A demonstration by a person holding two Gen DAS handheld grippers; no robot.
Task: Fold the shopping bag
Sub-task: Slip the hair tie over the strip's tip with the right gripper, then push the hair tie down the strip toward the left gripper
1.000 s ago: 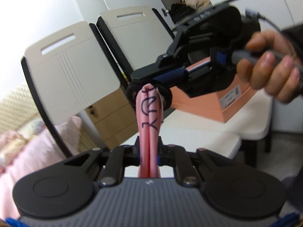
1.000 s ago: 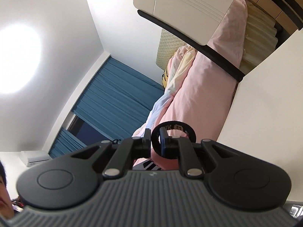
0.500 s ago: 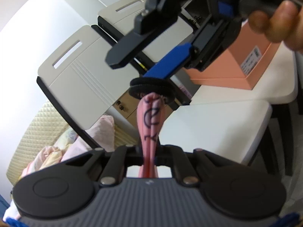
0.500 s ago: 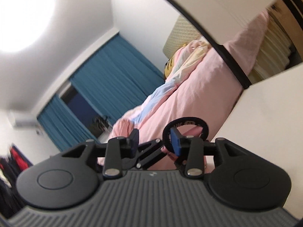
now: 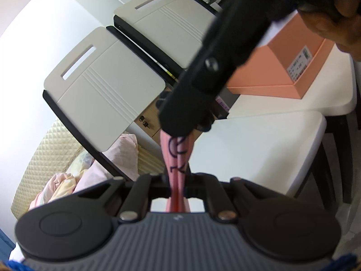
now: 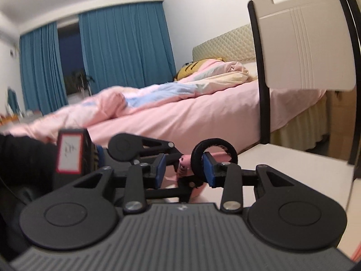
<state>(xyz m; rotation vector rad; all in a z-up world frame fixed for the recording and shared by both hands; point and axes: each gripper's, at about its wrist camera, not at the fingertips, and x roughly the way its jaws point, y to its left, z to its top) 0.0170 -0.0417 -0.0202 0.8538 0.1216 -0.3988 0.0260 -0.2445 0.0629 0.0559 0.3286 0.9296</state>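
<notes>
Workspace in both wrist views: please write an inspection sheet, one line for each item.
Surface: white table, bare where it shows.
Job's things: rolled pink shopping bag, printed with dark letters; a black band is hooked on the right claw's blue pad.
Clutter: orange box on the further table.
Grippers: left claw shut on the bag; right claw open, at the bag's free end.
Cables: nothing seen.
Surroundings: two white chair backs, bed with pink bedding, blue curtains.
</notes>
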